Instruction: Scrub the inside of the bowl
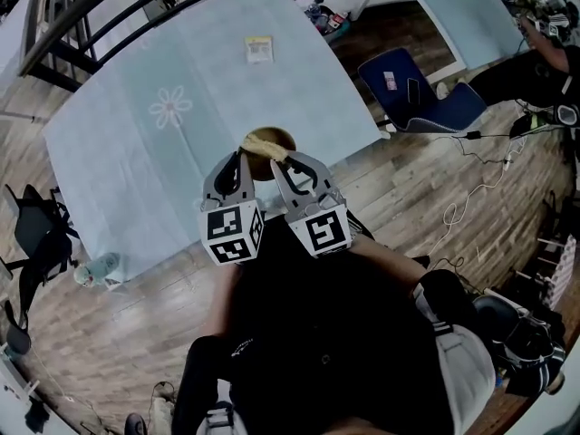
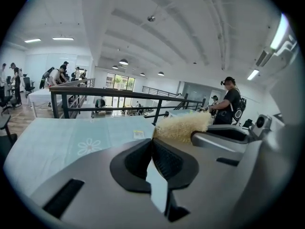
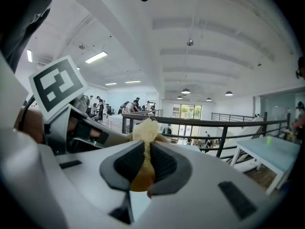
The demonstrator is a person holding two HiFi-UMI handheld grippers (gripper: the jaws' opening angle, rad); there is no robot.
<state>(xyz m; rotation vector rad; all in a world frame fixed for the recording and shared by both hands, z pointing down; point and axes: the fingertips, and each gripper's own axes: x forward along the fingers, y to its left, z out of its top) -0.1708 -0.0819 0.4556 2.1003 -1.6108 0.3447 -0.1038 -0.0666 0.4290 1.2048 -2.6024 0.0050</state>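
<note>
A brown bowl [image 1: 264, 167] stands near the front edge of the pale blue table [image 1: 136, 143]. A yellowish scrubbing sponge [image 1: 265, 143] hovers over the bowl, and my right gripper [image 1: 288, 163] is shut on it. In the right gripper view the sponge [image 3: 145, 130] sticks up between the closed jaws of the right gripper [image 3: 145, 144]. My left gripper [image 1: 237, 159] sits just left of the bowl, jaws shut with nothing seen between them. In the left gripper view the left gripper [image 2: 152, 141] points level over the table, with the sponge [image 2: 183, 126] to its right.
A small yellow-and-white packet [image 1: 258, 50] lies far back on the table, beyond a printed flower [image 1: 170, 107]. A blue chair [image 1: 421, 93] stands to the right, a black chair [image 1: 32, 229] and a bottle [image 1: 95, 270] on the floor to the left. A dark railing [image 1: 109, 12] runs behind.
</note>
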